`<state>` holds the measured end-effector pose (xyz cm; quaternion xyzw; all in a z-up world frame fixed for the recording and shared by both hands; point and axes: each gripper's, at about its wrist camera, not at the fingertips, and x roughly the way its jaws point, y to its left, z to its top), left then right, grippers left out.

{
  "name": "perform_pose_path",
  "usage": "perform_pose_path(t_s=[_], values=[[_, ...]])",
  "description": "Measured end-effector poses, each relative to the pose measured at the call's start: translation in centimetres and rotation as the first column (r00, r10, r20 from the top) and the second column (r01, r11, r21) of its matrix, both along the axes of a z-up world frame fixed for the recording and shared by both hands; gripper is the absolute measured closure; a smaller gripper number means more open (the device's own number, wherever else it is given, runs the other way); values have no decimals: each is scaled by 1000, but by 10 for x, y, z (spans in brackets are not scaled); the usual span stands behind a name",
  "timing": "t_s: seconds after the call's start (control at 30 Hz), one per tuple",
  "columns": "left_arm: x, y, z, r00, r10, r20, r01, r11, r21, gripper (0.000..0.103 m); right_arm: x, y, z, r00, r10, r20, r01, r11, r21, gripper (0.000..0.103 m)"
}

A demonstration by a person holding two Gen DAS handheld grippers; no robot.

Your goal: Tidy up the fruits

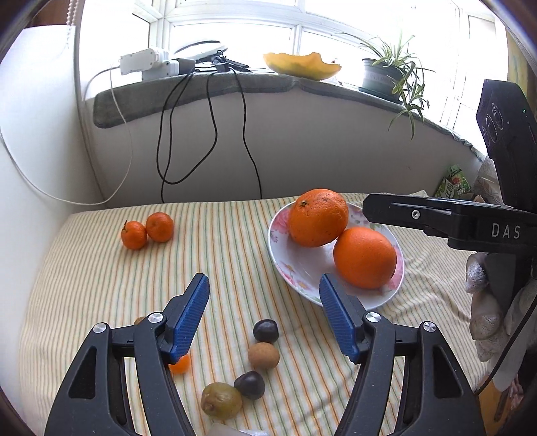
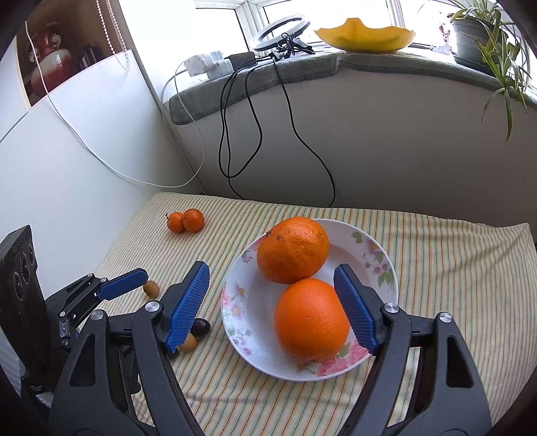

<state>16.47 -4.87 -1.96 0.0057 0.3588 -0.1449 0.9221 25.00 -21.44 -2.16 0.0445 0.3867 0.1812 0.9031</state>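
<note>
Both empty, fingers apart: left gripper over small fruits, right gripper by plate. Drop straight, pinch one softly.

Pretty clearly someone's home, a lived-in room. Striped tablecloth sits just below a padded windowsill, and up on that sill: a potted spider plant, a power strip with dangling cables, a ring light.
</note>
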Motion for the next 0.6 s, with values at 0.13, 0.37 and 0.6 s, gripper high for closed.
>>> perform_pose_path(t_s=[0.13,0.37,0.6], values=[[-16,27,-11,999,51,-12,-51,999,-7,34,-20,6,1,999,10,42,-10,1000,2,16],[-49,73,-33,992,127,-27,-128,991,-34,34,-51,29,-8,995,77,66,-77,997,-5,16],[-69,91,-48,986,154,-56,-159,983,-97,36,-74,58,-29,989,139,40,-138,990,-28,27]])
